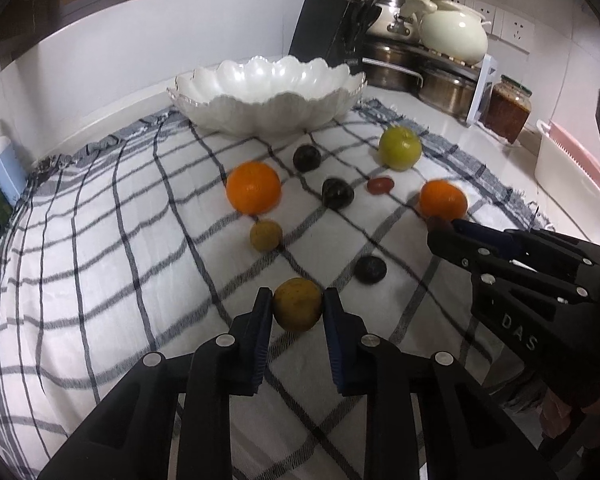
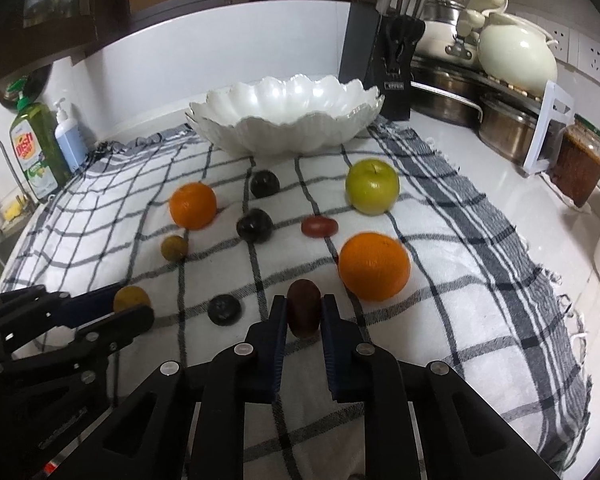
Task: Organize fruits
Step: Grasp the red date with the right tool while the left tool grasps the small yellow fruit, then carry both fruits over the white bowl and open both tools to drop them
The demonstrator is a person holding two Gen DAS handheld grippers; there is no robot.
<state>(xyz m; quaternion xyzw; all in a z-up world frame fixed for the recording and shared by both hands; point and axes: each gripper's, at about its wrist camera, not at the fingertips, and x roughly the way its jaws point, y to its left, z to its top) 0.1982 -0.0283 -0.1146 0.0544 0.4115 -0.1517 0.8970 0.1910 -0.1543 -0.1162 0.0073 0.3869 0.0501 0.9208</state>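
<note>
Fingers (image 1: 265, 312) against yellowish fruit (image 1: 297, 304)

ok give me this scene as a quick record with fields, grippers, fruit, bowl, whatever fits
left gripper: shut on a yellow-brown fruit
right gripper: shut on a dark red fruit
bowl: white, scalloped, empty, at the far edge of the checked cloth
fruit in bowl: none
loose on cloth: two oranges, green apple, three dark round fruits, small red fruit, small yellow-brown fruit
</note>
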